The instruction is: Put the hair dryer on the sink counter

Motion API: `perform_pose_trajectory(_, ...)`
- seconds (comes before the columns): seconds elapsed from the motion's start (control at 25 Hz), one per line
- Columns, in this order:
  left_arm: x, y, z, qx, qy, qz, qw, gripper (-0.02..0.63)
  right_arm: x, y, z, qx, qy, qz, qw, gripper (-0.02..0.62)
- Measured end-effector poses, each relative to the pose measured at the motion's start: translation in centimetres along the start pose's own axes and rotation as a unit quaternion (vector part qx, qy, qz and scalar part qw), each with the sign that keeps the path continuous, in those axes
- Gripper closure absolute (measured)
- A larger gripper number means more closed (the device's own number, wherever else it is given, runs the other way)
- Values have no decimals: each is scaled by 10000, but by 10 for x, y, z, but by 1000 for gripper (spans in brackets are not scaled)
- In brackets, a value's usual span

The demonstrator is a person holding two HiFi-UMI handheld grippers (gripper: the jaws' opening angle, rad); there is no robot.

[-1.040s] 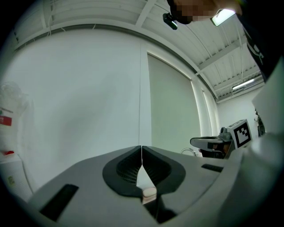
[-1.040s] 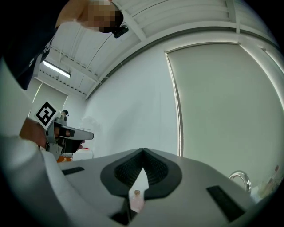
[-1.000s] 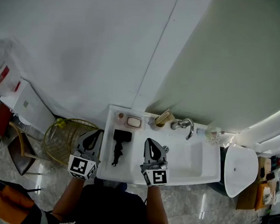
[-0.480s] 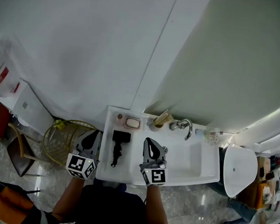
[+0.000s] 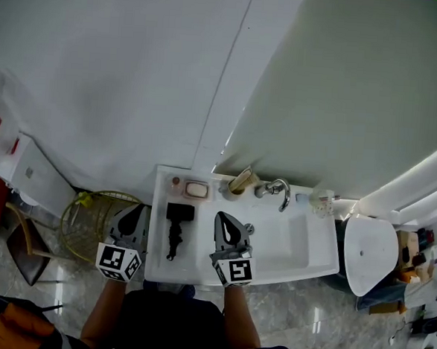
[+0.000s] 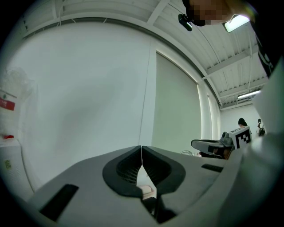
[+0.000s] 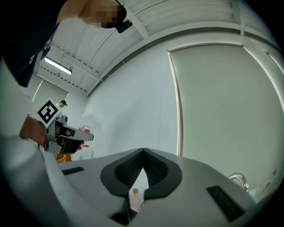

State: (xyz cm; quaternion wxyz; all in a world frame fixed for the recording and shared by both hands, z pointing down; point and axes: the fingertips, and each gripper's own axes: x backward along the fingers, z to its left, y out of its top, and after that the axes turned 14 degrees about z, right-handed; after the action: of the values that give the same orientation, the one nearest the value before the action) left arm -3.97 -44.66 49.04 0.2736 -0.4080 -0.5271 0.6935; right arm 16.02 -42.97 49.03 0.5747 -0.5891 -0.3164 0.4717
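Observation:
The black hair dryer (image 5: 173, 230) lies flat on the left part of the white sink counter (image 5: 197, 259), nozzle end toward the wall. My left gripper (image 5: 137, 211) hovers just off the counter's left edge, beside the dryer and apart from it. On the dryer's right, my right gripper (image 5: 221, 218) is over the counter, also not touching it. Both point level toward the wall. In the left gripper view the left gripper (image 6: 141, 153) has its jaws closed together with nothing between them. The right gripper (image 7: 143, 153) looks the same in the right gripper view.
A soap dish (image 5: 196, 189), a cup with a brush (image 5: 236, 184), a faucet (image 5: 276, 189) and a small cup (image 5: 321, 203) line the counter's back. The basin (image 5: 285, 238) is right of my right gripper. A wire basket (image 5: 89, 217) stands left, a toilet (image 5: 370, 251) right.
The whole head view has slid a little left and down. Both grippers and the hair dryer keep their places relative to the counter.

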Motion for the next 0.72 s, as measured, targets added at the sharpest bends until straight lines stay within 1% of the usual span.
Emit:
perform_pose_trajectory(0.28, -6, -2, -5, 4, -129, 70, 9999, 580, 4, -2, -6, -68, -97, 251, 9996, 568)
perform_pose_trajectory(0.44, -10, -2, -6, -26, -172, 71, 9998, 580, 4, 4, -9, 29, -111, -84, 9999, 568)
perform_pose_trajectory(0.52, -10, -2, -7, -17, -183, 72, 9998, 580, 4, 1, -10, 39, -117, -68, 9999, 568)
perform_pose_trajectory(0.72, -13, -1, -4, -3, -153, 33, 9999, 580, 2, 0, -11, -122, -147, 52, 9998, 566)
